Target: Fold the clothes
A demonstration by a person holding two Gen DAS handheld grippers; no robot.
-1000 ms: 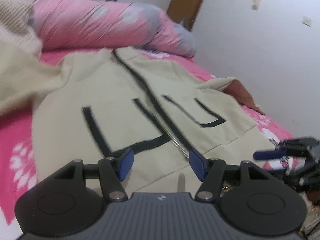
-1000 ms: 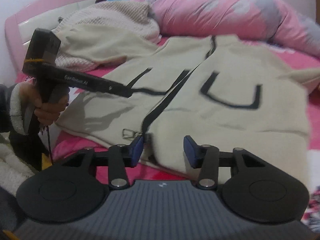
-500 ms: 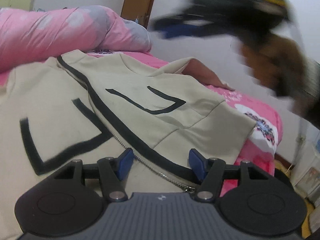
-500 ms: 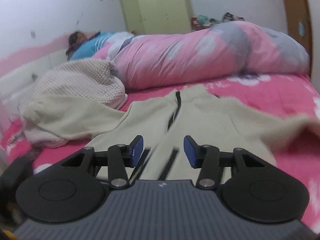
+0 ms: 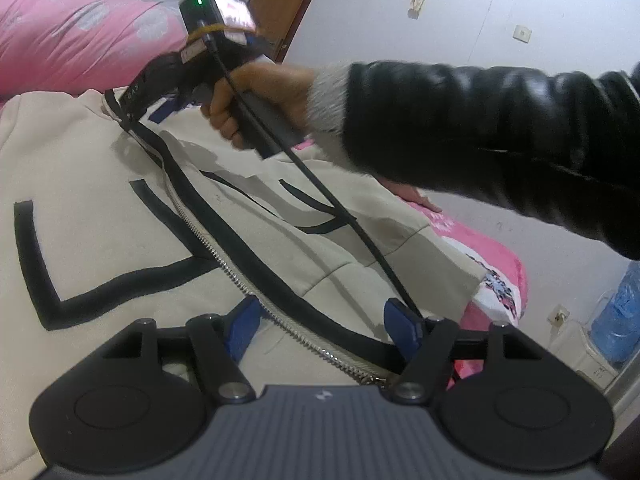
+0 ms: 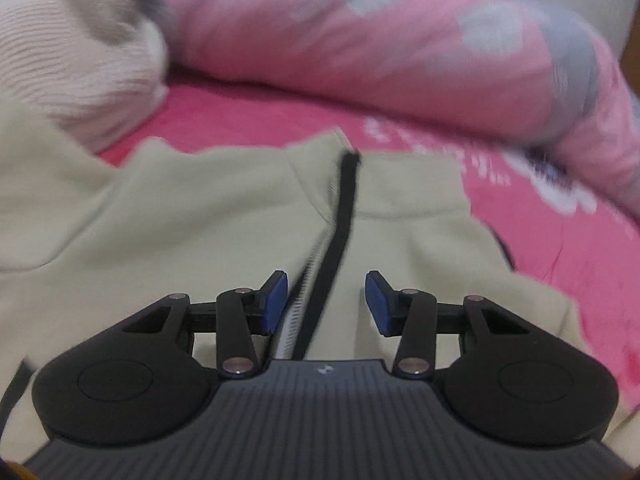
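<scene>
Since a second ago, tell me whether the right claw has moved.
Yes. The right claw has travelled up the beige jacket from its hem to near the collar, closing on the pink duvet. It is open over the zipper.

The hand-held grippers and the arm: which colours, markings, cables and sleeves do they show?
Each hand-held gripper, left and right, has a matte black ribbed body, two round black discs, silver pivot screws and blue finger pads. The right one also shows a green light and a black cable. The sleeve is glossy black with a grey cuff.
</scene>
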